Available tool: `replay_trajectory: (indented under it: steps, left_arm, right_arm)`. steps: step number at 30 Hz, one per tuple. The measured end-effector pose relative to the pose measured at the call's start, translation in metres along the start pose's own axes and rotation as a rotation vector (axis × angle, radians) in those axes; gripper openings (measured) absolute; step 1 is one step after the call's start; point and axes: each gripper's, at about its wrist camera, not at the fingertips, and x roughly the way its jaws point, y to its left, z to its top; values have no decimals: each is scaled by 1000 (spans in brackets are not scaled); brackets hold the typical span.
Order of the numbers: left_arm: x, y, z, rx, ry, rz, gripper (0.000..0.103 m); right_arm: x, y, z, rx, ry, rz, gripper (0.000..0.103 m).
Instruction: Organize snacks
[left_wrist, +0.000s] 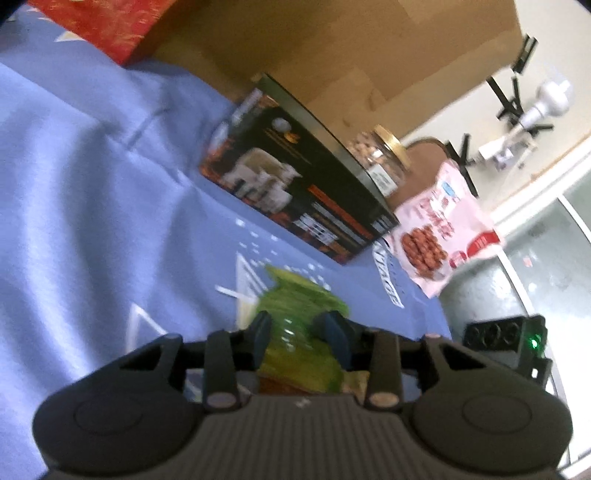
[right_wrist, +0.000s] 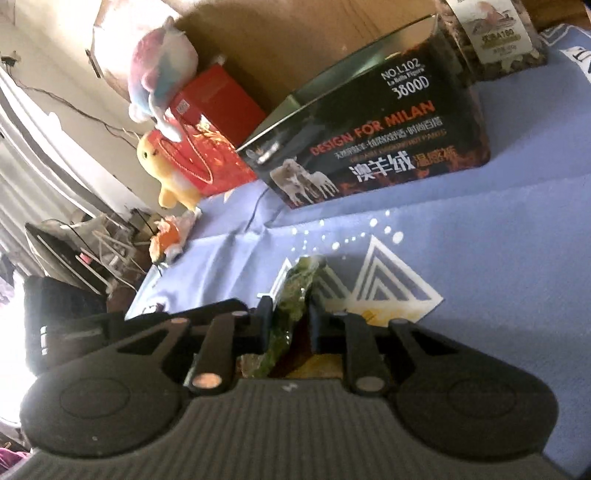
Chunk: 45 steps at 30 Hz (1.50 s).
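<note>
The left gripper (left_wrist: 299, 332) and right gripper (right_wrist: 287, 321) each clamp the green snack packet (left_wrist: 301, 325); black box (right_wrist: 373, 133) beyond.

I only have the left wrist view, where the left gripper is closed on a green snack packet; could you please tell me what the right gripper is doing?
Observer: The right gripper is also shut on a green snack packet, seen edge-on between its fingers.
Operator: Thank you. Can you read anything on the black box?
Observer: Yes, the black box reads "DESIGN FOR MILAN" in red letters on its side.
Operator: Is anything beyond the red box, please?
Observer: A yellow plush toy stands beside the red box, with a pink and blue plush above it.
</note>
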Motion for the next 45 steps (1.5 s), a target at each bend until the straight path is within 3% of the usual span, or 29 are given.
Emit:
replay_trajectory:
  steps: [4, 7, 10, 14, 20, 25, 27, 29, 34, 38, 43, 45]
  left_arm:
    - [-7, 11, 5, -48, -6, -36, 50]
    - [-7, 7, 6, -49, 5, -102, 51]
    - [-8, -2, 7, -36, 12, -165, 45]
    - [-6, -22, 27, 30, -1, -160, 39]
    - [12, -67, 78, 172, -81, -96, 40]
    - [50, -83, 110, 201, -139, 50, 48]
    - [58, -84, 112, 194, -142, 72, 48]
    - [56, -84, 106, 203, -138, 49, 48]
    - [35, -86, 84, 275, -154, 71, 49]
    - [10, -77, 61, 272, -132, 61, 49]
    - [-16, -60, 24, 260, -72, 33, 49]
    - [-21, -56, 12, 254, -54, 35, 49]
  right_arm:
    - [-4, -12, 5, 140, -5, 106, 17]
    - [-4, -16, 8, 229, 1, 182, 15]
    - [-6, -19, 11, 290, -14, 252, 15]
    - [-18, -9, 32, 256, -64, 258, 15]
    - [-28, 20, 85, 101, -210, 170, 15]
    - [-16, 19, 120, -15, -328, -33, 16]
    - [-11, 17, 121, -102, -383, -181, 23]
    - [-8, 15, 118, -143, -385, -259, 49]
    - [-27, 6, 101, -103, -465, -258, 53]
    - [-42, 14, 74, -102, -419, -174, 53]
    - [-54, 29, 25, -163, -195, -37, 53]
    - [-57, 35, 4, -220, -158, -77, 53]
